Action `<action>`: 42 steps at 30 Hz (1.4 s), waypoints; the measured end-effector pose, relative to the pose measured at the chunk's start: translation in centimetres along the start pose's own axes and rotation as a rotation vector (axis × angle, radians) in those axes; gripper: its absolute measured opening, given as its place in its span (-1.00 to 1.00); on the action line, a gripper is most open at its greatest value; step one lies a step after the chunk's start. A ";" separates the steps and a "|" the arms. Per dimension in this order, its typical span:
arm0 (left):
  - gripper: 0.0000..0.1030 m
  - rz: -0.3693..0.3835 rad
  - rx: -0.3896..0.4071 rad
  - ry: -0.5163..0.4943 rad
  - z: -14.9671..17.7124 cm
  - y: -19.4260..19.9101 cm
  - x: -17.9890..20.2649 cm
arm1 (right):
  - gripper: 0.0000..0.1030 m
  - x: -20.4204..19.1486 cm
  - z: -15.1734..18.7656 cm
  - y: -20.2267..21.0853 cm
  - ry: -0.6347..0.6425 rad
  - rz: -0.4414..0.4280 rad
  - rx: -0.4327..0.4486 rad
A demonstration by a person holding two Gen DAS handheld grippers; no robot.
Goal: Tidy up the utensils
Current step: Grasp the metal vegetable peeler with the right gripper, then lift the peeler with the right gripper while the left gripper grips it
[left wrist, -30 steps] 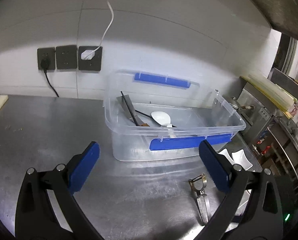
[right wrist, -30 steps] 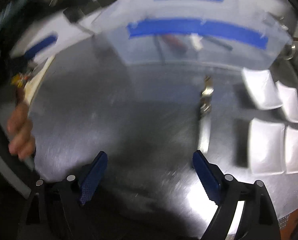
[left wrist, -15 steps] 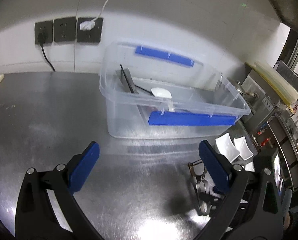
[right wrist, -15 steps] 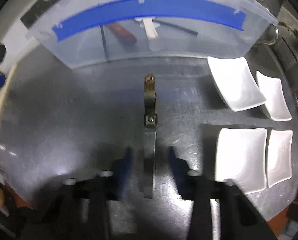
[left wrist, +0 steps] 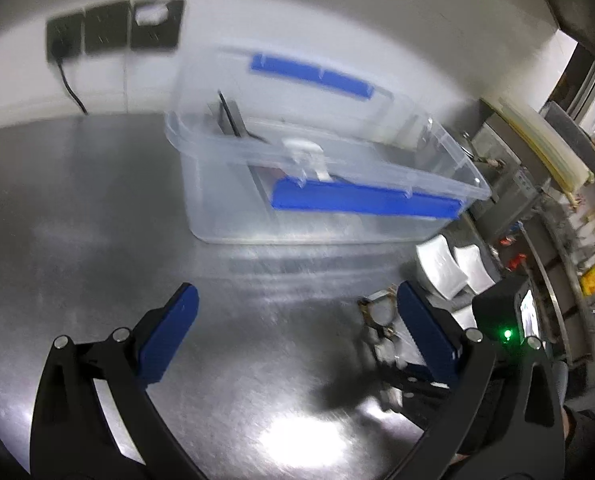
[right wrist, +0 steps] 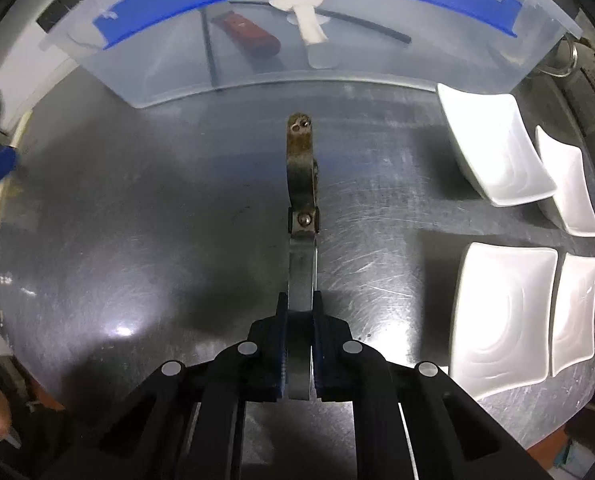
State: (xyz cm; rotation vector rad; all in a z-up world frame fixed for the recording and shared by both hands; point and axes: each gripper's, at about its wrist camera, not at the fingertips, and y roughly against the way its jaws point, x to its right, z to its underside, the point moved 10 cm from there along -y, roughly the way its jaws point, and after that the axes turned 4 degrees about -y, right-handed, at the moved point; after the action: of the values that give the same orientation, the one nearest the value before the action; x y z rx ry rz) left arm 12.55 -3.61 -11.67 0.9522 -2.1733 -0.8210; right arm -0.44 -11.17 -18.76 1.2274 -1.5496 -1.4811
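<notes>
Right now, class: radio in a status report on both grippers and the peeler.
Right gripper shut on peeler handle. Left gripper open, holding nothing. Clear bin dead ahead, path unobstructed; white dishes off to the right.

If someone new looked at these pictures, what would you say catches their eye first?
Dead centre in the right wrist view, the right tongs are shut on the handle of a metal peeler, whose worn head points at the bin. Beyond it stands a clear bin with blue latches, holding a white spoon, a red-handled tool and black chopsticks. Four white dishes sit in a group to the right, and the left tongs hang open over the steel counter.
</notes>
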 end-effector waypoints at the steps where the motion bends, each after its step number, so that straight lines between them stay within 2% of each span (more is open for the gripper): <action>1: 0.85 0.047 -0.034 0.017 0.4 -0.5 0.4 | -0.78 -0.1 0.0 0.4 -0.005 -0.024 0.011; 3: 0.85 0.147 -0.106 0.060 1.2 -1.4 1.2 | -0.79 -0.2 0.1 1.1 -0.033 -0.091 0.010; 6: 0.85 0.310 -0.261 0.144 3.2 -3.2 2.9 | -0.80 -0.3 0.3 1.8 -0.079 -0.191 0.000; 9: 0.85 0.442 -0.414 0.224 5.4 -4.5 4.9 | -0.85 -0.6 0.9 2.5 -0.071 -0.226 0.006; 11: 0.85 0.482 -0.480 0.252 6.6 -5.1 5.8 | -0.95 -0.8 1.5 2.5 -0.056 -0.229 0.005; 14: 0.85 0.544 -0.561 0.307 8.1 -5.8 7.1 | -0.96 -1.0 2.2 2.9 -0.054 -0.250 0.003; 16: 0.83 0.539 -0.592 0.345 8.7 -6.2 7.1 | -0.96 -0.7 2.2 2.9 -0.052 -0.228 0.014; 18: 0.82 0.514 -0.582 0.382 8.9 -6.5 6.6 | -0.96 -0.9 2.4 2.9 -0.056 -0.226 0.014; 24: 0.82 0.522 -0.571 0.488 8.5 -6.8 5.4 | -0.96 -1.1 2.9 3.4 -0.059 -0.245 0.018; 31: 0.82 0.558 -0.650 0.558 9.9 -7.5 6.1 | -0.96 -2.9 3.3 4.9 -0.012 -0.272 0.036; 34: 0.70 0.574 -0.679 0.588 10.4 -7.8 6.4 | -0.96 -4.0 3.2 6.2 0.020 -0.288 0.063; 42: 0.05 0.587 -0.711 0.624 11.0 -8.1 6.9 | -0.96 -5.8 3.5 8.9 0.080 -0.322 0.107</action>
State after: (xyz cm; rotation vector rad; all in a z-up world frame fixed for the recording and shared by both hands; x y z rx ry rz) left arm 3.90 -10.32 -22.41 0.1424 -1.3336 -0.7718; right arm -3.32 -5.27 -9.71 1.6409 -1.4432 -1.5395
